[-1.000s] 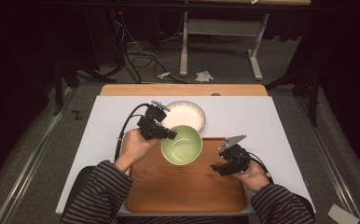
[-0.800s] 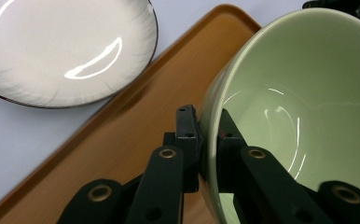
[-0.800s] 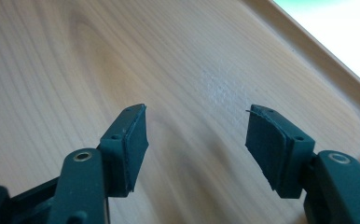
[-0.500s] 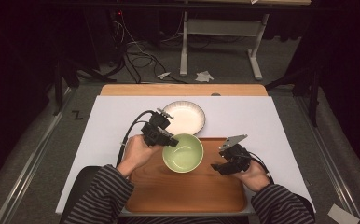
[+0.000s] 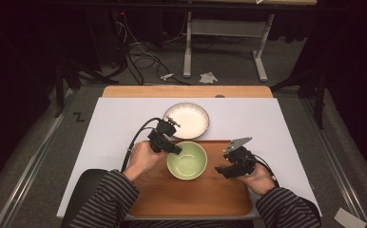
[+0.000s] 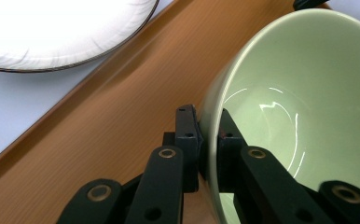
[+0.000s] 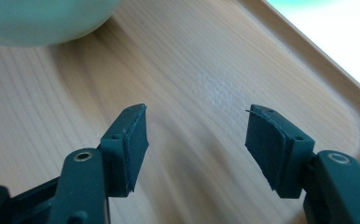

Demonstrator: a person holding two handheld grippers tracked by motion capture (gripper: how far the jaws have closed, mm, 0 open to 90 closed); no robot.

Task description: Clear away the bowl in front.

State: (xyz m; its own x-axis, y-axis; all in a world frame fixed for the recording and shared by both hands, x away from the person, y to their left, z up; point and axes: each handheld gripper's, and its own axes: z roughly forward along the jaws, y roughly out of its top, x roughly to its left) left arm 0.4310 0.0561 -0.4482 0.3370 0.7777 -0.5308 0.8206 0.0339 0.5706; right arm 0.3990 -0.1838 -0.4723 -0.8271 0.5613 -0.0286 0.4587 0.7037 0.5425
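Now, step in hand: placing the green bowl on the wooden tray; judging by how low it sits, the set-down is nearly done.
Left gripper: the left gripper pinches the bowl's rim at its left edge; in the left gripper view its jaws stand nearly together, one pad outside the wall and one inside.
Right gripper: the right gripper hovers over the tray just right of the bowl, jaws wide apart and holding nothing, as the right gripper view shows.
Bowl's place: centre of the high view, on the upper middle of the tray; whether its foot already touches the wood I cannot tell.
Neighbours: a white plate lies on the white worktop just above the tray, close to the bowl's rim.
Next move, as I judge it: settle the bowl flat, then part the left jaws and lift clear without tipping the rim or nudging the plate.
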